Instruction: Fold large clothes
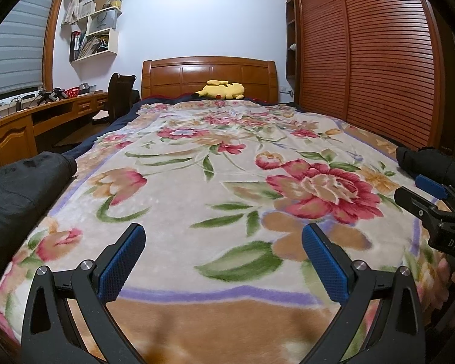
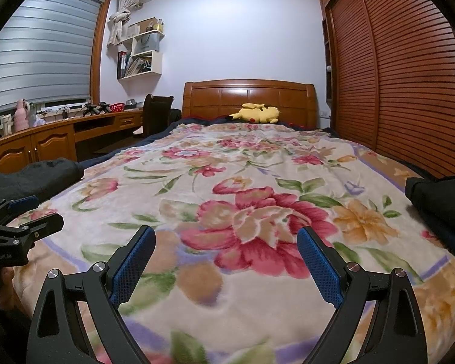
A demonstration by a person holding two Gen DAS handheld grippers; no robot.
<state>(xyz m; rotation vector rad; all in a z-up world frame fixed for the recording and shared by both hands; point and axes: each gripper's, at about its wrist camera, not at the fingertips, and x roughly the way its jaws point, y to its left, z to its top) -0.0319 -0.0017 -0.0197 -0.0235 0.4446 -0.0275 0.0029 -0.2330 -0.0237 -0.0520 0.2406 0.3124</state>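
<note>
A dark garment (image 1: 24,188) lies bundled at the left edge of the bed; it also shows in the right wrist view (image 2: 42,176). Another dark garment (image 2: 439,203) lies at the right edge of the bed, and it shows in the left wrist view (image 1: 430,163) too. My left gripper (image 1: 223,242) is open and empty above the floral blanket (image 1: 227,166) near the foot of the bed. My right gripper (image 2: 226,242) is open and empty above the same blanket (image 2: 257,182). The right gripper also shows at the right edge of the left wrist view (image 1: 424,194).
A yellow plush toy (image 1: 223,89) lies by the wooden headboard (image 1: 209,74). A wooden desk (image 1: 45,118) with a dark chair (image 1: 119,97) runs along the left. Slatted wardrobe doors (image 1: 373,60) stand along the right. Wall shelves (image 1: 97,30) hang at the back left.
</note>
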